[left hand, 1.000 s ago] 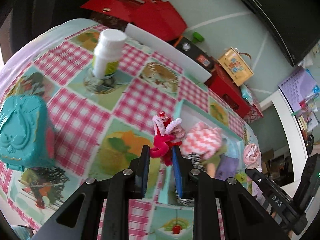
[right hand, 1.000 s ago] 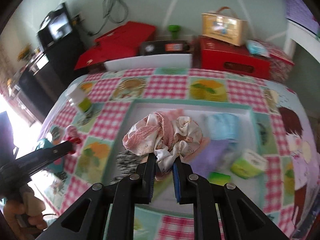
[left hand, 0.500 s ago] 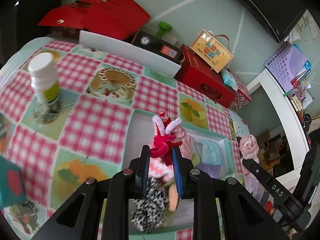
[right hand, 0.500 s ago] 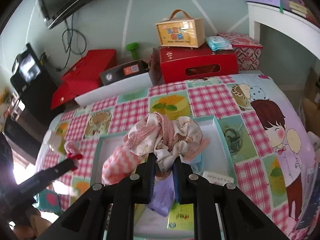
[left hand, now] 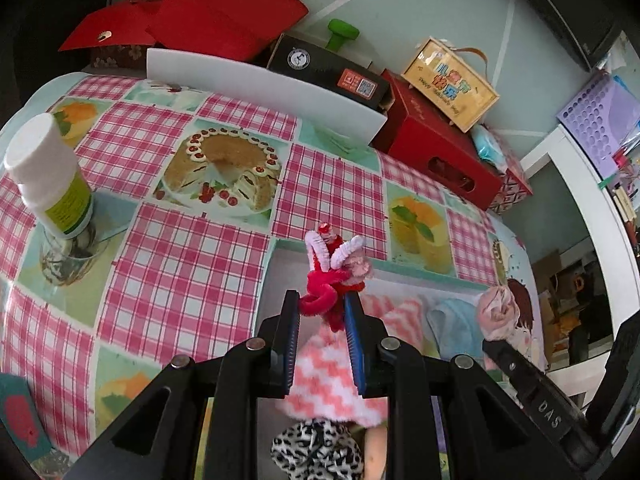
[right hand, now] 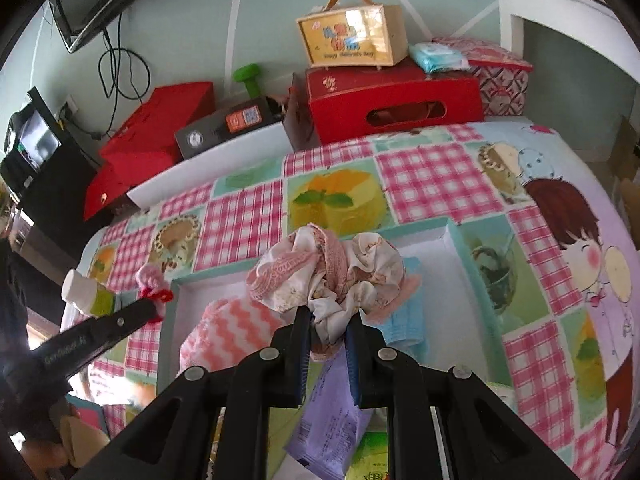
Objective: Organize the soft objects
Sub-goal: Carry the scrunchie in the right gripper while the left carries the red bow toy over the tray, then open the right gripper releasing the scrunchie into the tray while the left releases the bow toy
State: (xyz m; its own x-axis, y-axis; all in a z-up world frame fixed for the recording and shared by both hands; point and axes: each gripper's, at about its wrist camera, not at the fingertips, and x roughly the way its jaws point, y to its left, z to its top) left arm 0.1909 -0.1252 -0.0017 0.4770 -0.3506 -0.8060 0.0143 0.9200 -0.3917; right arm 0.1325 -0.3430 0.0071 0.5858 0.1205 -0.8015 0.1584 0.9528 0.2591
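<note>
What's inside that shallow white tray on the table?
The tray holds a pink zigzag cloth, blue cloth and purple packet. The scrunchie and grippers hide the rest.

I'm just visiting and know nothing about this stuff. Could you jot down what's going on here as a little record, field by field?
Setting: table with a checked picture tablecloth
Left hand-held gripper: shut on a red and white pipe-cleaner toy
Right hand-held gripper: shut on a pink and cream scrunchie
Tray: shallow, teal-rimmed; both grippers are above it
In the tray: pink zigzag cloth, light blue cloth, purple packet
Beside the tray: white-capped bottle, upright
</note>
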